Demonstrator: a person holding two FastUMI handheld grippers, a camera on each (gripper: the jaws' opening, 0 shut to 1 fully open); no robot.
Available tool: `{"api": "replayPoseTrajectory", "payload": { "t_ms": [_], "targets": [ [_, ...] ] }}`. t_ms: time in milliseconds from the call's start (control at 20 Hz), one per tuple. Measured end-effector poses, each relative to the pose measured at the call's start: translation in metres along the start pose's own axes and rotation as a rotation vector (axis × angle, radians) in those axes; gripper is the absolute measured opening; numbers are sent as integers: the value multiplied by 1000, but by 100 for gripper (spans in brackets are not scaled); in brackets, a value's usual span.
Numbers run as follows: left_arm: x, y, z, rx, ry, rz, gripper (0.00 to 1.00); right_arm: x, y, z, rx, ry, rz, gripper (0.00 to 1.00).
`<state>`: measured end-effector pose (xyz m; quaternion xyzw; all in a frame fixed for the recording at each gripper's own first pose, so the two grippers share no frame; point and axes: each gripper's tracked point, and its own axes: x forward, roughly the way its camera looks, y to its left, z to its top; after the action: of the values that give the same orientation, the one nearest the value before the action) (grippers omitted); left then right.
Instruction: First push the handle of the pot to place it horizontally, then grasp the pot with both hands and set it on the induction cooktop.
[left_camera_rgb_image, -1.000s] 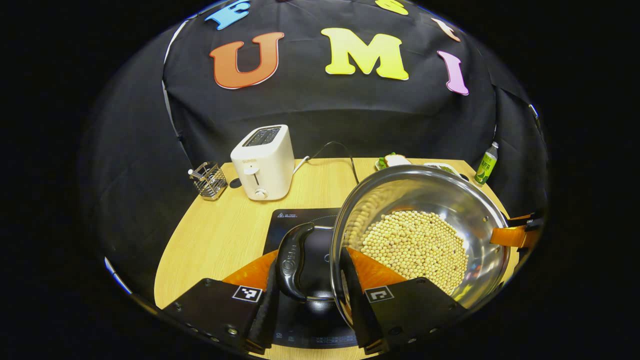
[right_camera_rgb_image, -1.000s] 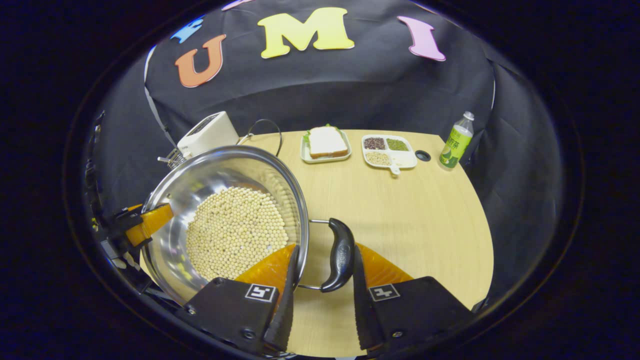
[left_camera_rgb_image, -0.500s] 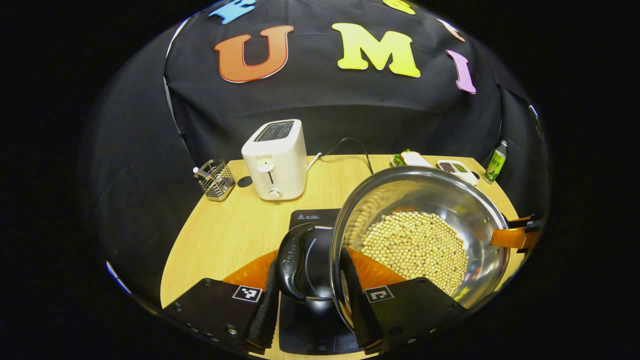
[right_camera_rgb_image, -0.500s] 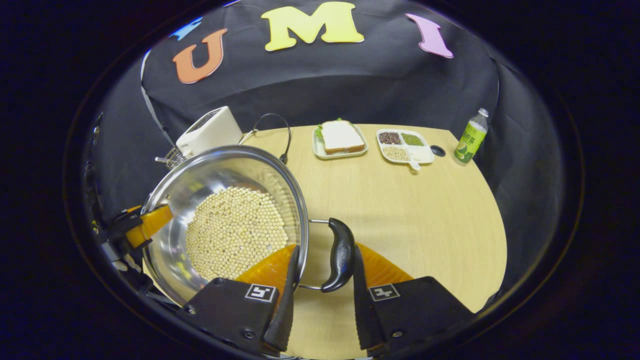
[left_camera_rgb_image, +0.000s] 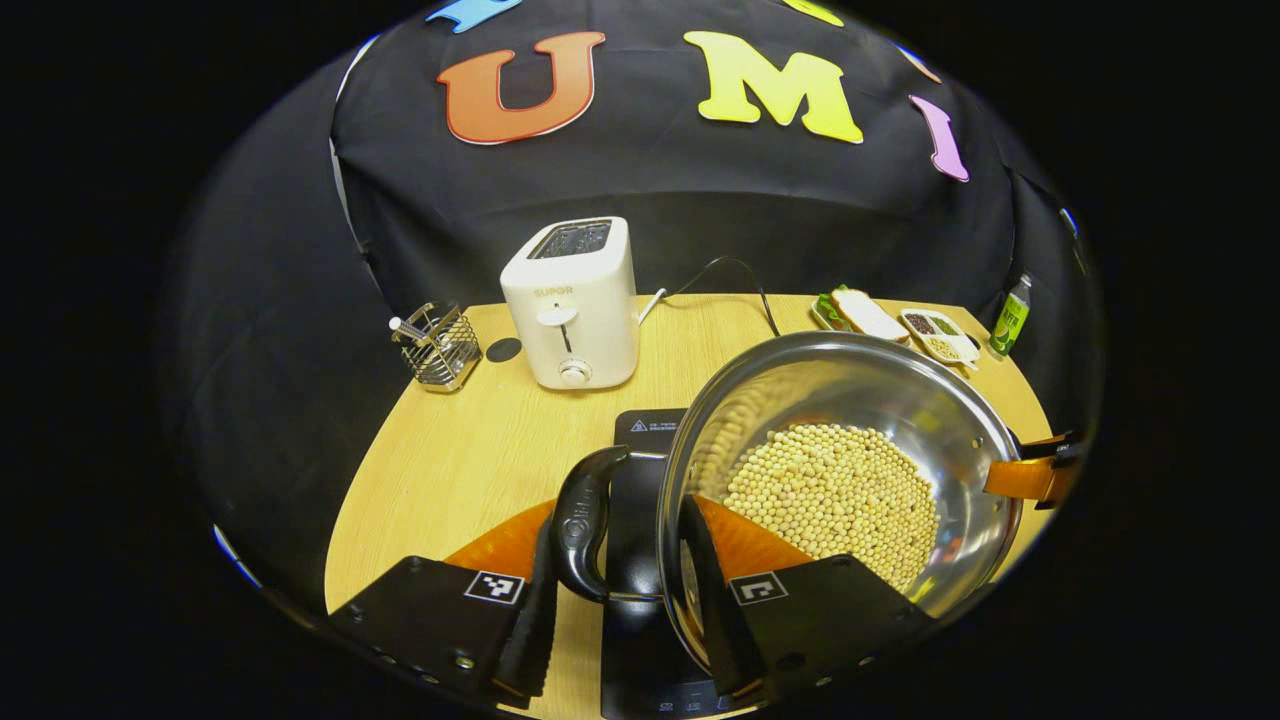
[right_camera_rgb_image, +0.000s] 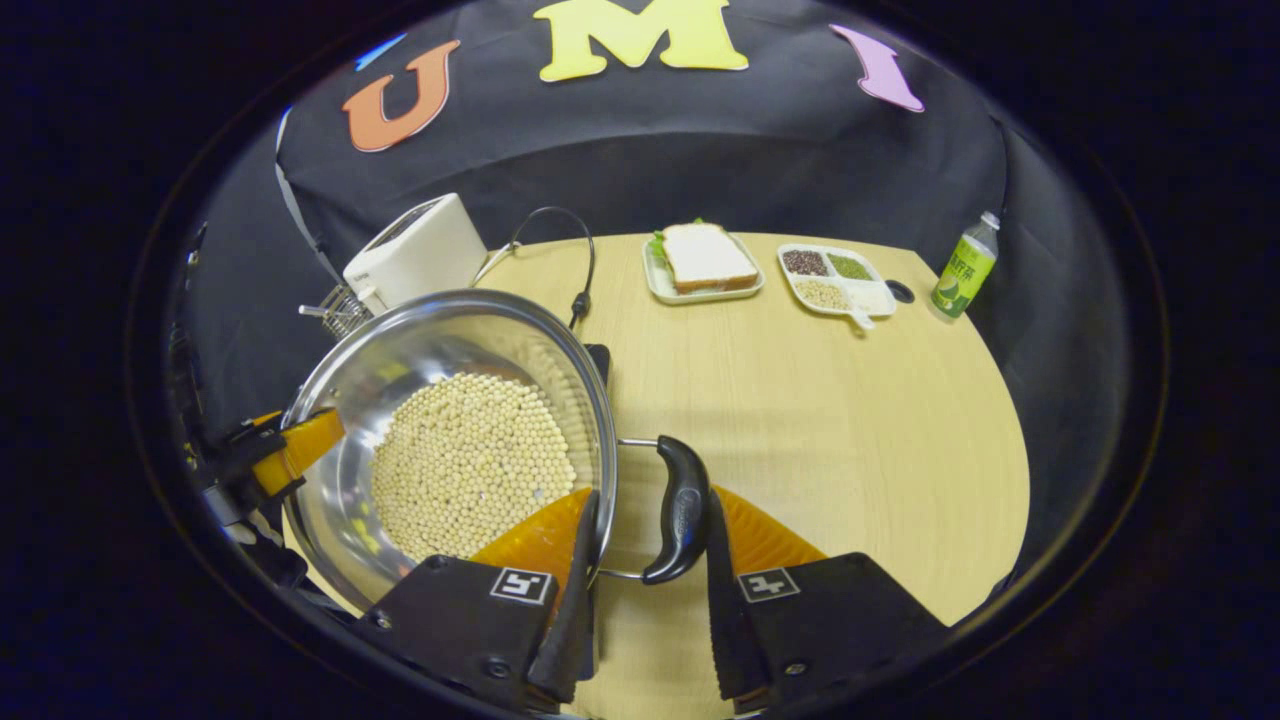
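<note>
Both grippers clench the pot's (left_camera_rgb_image: 840, 470) side handles: left gripper (left_camera_rgb_image: 620, 580), right gripper (right_camera_rgb_image: 645, 580). The cooktop (left_camera_rgb_image: 640, 500) lies beneath, at lower centre of the left gripper view.

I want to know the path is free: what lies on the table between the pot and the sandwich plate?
In the right gripper view, only bare table lies between the pot and the sandwich plate; the toaster's black cord runs to the left of that stretch.

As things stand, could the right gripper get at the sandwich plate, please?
Probably not yet: the right gripper is shut on the pot handle. The table between it and the sandwich plate looks bare.
</note>
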<state>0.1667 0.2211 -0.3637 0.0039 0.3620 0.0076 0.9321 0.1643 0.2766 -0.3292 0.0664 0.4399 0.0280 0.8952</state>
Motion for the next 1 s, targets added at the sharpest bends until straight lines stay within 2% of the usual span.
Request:
{"api": "replayPoseTrajectory", "payload": {
  "t_ms": [400, 750, 900, 950, 1000],
  "targets": [
    [14, 12, -7, -19, 14, 3, 59, 7, 12, 2, -9, 4, -22, 51],
    [19, 15, -17, -51, 30, -24, 61, 7, 16, 7, -16, -3, -35, 51],
    [19, 13, -16, -42, 19, -27, 61, 5, 16, 7, -9, -2, -40, 54],
    [20, 15, -17, -46, 21, -26, 61, 6, 16, 6, -8, -3, -40, 52],
    [20, 14, -16, -45, 18, -27, 72, 5, 16, 6, -9, -3, -39, 53]
  ]
}}
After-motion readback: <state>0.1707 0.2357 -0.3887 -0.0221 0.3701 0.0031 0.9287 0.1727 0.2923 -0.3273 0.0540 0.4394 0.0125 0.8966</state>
